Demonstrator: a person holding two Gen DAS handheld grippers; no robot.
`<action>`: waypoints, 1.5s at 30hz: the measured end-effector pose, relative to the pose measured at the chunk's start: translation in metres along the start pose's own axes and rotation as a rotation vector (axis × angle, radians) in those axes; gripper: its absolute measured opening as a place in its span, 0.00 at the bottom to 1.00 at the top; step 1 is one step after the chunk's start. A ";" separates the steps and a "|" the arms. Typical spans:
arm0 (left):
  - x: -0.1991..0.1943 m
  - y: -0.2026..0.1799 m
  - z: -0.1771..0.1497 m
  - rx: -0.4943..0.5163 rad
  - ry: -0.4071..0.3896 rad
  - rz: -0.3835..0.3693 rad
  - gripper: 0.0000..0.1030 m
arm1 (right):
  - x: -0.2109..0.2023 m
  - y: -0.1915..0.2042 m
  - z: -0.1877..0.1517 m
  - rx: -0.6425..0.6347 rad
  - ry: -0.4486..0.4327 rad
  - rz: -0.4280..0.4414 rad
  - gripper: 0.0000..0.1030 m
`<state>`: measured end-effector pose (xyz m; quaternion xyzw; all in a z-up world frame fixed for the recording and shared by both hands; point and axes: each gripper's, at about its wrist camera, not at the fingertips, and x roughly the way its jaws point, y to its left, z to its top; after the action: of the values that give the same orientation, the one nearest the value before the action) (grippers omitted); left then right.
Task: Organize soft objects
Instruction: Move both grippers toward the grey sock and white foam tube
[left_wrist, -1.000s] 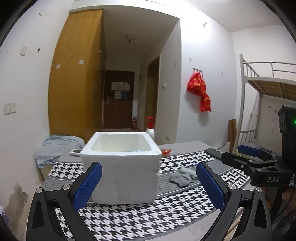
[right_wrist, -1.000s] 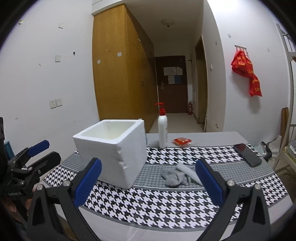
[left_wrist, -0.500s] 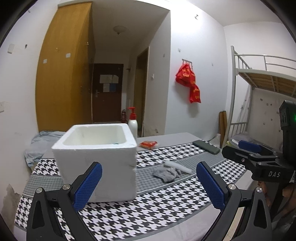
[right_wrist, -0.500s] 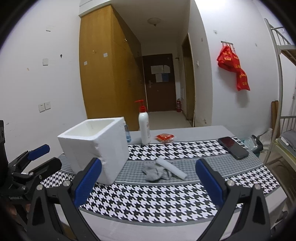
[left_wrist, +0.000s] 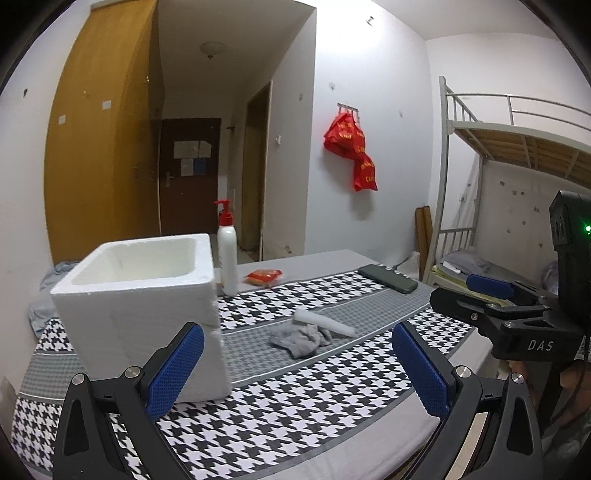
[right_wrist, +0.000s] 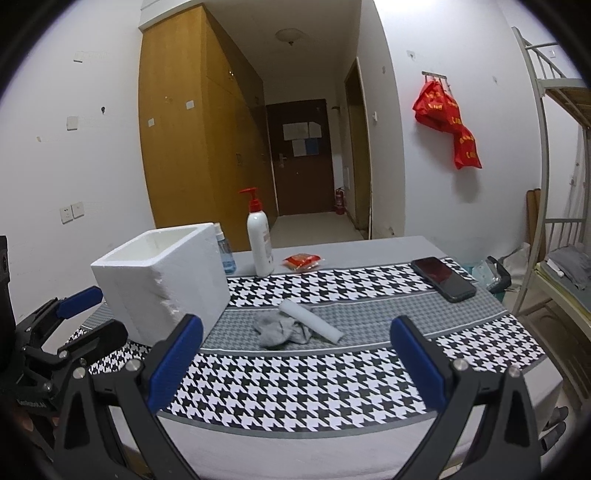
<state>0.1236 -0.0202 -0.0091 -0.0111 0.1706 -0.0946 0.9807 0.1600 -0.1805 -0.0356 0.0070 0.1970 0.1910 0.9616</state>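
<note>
- Left wrist view: the left gripper (left_wrist: 297, 363) has its blue fingers wide, holding nothing. The crumpled grey cloth (left_wrist: 301, 339) lies at 12 o'clock, beside the white foam box (left_wrist: 142, 302) at 10 o'clock.
- Right wrist view: the right gripper (right_wrist: 295, 360) is wide and empty too. Best to pinch the cloth's (right_wrist: 280, 329) middle, missing the white foam roll (right_wrist: 312, 320).

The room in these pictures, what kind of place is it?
Probably a dormitory room: a metal bunk bed stands at the right, tall wooden wardrobes line the corridor to the entry door, and a table with a houndstooth cloth serves as the workspace.
</note>
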 end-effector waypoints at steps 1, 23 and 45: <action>0.002 -0.002 0.000 0.002 0.002 -0.002 0.99 | 0.000 -0.001 -0.001 0.002 0.001 -0.002 0.99; 0.050 -0.022 -0.002 0.032 0.096 -0.011 0.99 | 0.021 -0.040 -0.011 0.058 0.049 -0.008 0.99; 0.096 -0.032 0.001 0.076 0.169 0.003 0.99 | 0.062 -0.060 -0.008 0.003 0.125 0.000 0.99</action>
<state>0.2070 -0.0694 -0.0389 0.0344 0.2491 -0.1003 0.9627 0.2312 -0.2134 -0.0711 -0.0036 0.2568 0.1910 0.9474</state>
